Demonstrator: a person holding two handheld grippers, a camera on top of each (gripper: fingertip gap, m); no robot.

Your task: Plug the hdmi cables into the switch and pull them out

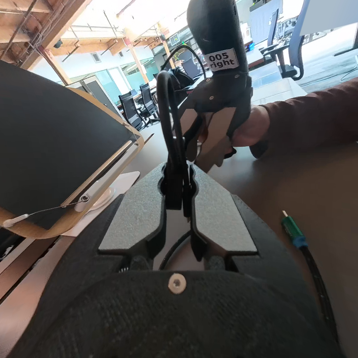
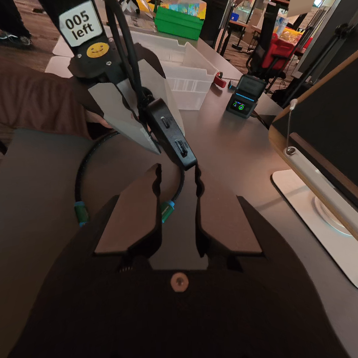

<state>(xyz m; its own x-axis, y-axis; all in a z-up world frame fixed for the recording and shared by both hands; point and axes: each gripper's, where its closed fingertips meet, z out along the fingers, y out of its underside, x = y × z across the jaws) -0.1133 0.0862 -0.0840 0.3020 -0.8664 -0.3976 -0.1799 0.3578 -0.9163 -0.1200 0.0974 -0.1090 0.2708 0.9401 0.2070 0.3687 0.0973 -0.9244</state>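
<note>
The right gripper [image 2: 179, 170] hangs with fingers spread and empty over the green HDMI plug [image 2: 167, 210] lying on the surface [image 2: 232, 155] just below. Beyond it the left gripper [image 1: 177, 186] pinches the black switch [image 2: 170, 133] aloft — its long axis slanting down toward the right fingers, open ports facing them.

Item one: white printed label [image 1: 220, 60], a number over a word, on the black body of the right gripper [image 2: 179, 170]. Item two: matching white label [image 2: 80, 24] on the left gripper [image 1: 177, 170], with a yellow smiley sticker [image 2: 97, 50] at six o'clock from it. Item three: brand print, too small to read, on the green plug [image 2: 167, 211].
</note>
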